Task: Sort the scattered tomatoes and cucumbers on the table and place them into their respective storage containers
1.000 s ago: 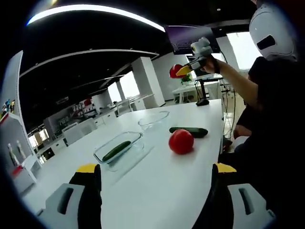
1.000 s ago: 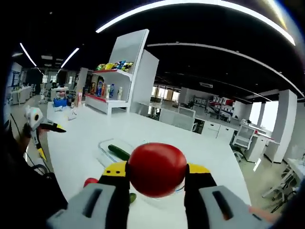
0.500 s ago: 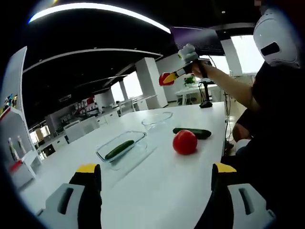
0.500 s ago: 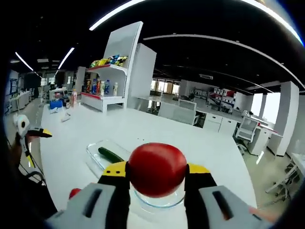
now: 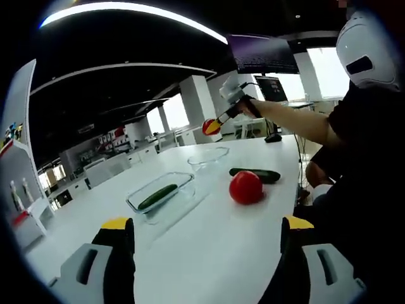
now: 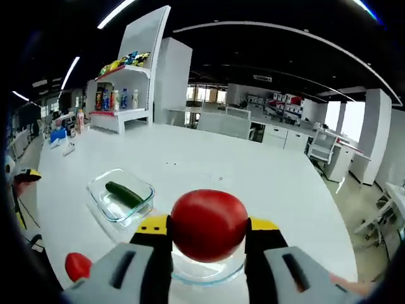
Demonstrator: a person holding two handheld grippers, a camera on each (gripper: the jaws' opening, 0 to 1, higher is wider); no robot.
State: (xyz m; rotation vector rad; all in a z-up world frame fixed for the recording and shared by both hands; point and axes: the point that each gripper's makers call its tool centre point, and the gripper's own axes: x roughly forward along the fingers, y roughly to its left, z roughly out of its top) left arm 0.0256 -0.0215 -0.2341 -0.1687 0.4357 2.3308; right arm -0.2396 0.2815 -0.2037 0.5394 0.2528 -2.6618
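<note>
tomato (image 6: 209, 225) pinched between the right gripper (image 6: 209, 235) fingers, carried directly above the round glass bowl (image 6: 209, 269), whose rim shows just below the fruit. judgement: the coming move is a straight descent and release into that bowl; no sideways correction appears needed. left gripper (image 5: 202, 237) fingers spread, holding nothing, low over the bench (image 5: 215, 247).

right gripper view shows the rectangular glass container (image 6: 121, 197) with one cucumber (image 6: 123, 193) inside, left of the bowl, and a loose tomato (image 6: 77, 266) near the bench edge. left gripper view adds a second cucumber (image 5: 254, 174) lying on the bench just behind that loose tomato, long axis across the view, nearer the left gripper.
</note>
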